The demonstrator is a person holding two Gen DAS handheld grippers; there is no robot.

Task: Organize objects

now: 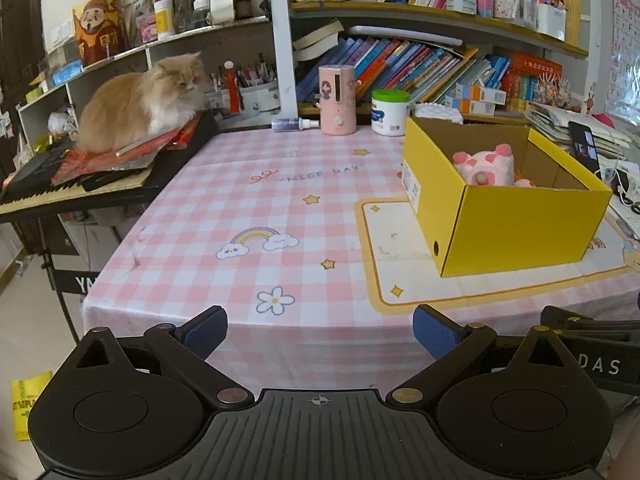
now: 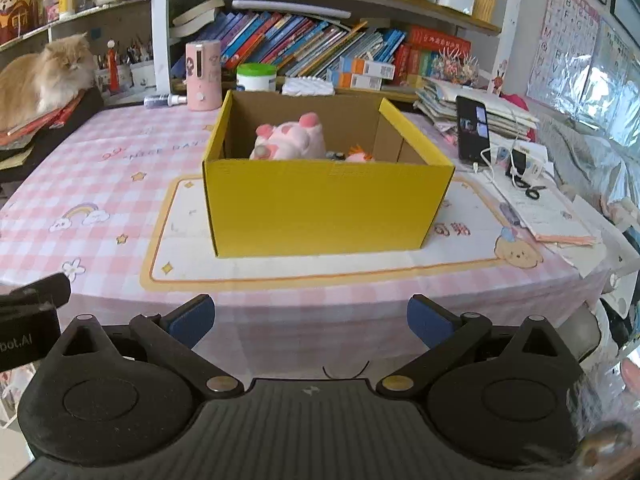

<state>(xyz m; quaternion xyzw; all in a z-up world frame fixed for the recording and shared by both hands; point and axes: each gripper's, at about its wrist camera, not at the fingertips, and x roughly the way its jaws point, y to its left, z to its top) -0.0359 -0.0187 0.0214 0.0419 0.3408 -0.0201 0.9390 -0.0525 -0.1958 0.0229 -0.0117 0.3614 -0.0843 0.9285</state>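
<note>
In the one yellow box [image 2: 320, 204] lies one pink plush [image 2: 290, 142]; both tools, left tool [image 1: 320, 332] and right tool [image 2: 311, 322], gape empty.

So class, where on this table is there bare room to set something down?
Free: the checked cloth between the keyboard and the yellow box, and the near edge strip. Crowded: the back by the jar, the right by the phone.

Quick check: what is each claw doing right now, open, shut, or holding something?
Left claw: open, nothing between its pads.
Right claw: open wide, holding nothing.
</note>
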